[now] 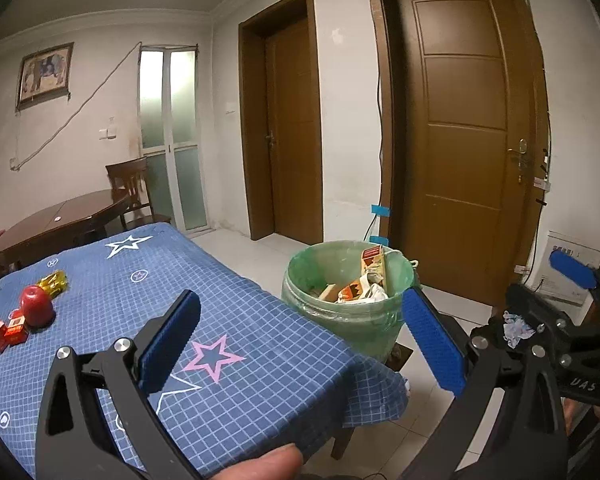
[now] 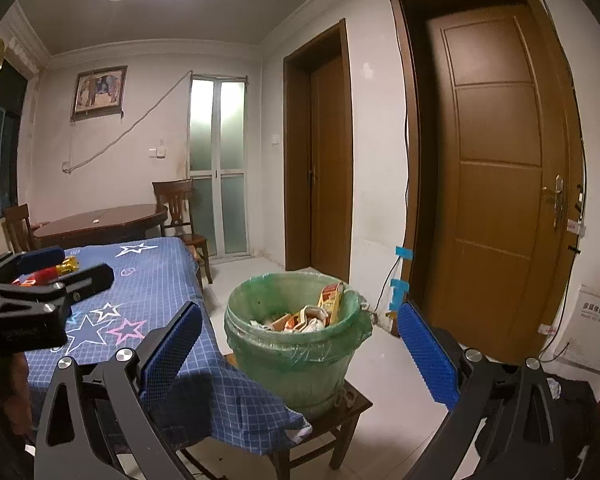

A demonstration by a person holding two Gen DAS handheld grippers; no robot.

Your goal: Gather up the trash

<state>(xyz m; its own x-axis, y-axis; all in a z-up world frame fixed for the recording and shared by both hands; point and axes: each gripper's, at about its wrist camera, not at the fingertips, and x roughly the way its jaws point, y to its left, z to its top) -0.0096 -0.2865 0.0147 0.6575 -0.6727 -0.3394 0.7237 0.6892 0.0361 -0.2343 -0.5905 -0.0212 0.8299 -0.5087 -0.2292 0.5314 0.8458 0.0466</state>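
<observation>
A green-lined trash bucket [image 1: 348, 300] holds cartons and crumpled paper; in the right wrist view the bucket [image 2: 296, 336] stands on a low wooden stool [image 2: 340, 404] beside the table. On the blue star cloth [image 1: 228, 312] at the far left lie a red apple [image 1: 37, 305], small red boxes [image 1: 2, 330] and a yellow wrapper [image 1: 54, 280]. My left gripper [image 1: 300, 340] is open and empty above the table corner. My right gripper [image 2: 300, 352] is open and empty, facing the bucket. It also shows at the right in the left wrist view [image 1: 548, 304].
A round brown table [image 1: 60, 220] and chairs [image 1: 132, 188] stand behind. Two brown doors [image 1: 468, 140] are on the right wall. White tiled floor [image 1: 260, 248] surrounds the bucket. A white box [image 2: 592, 332] leans by the door.
</observation>
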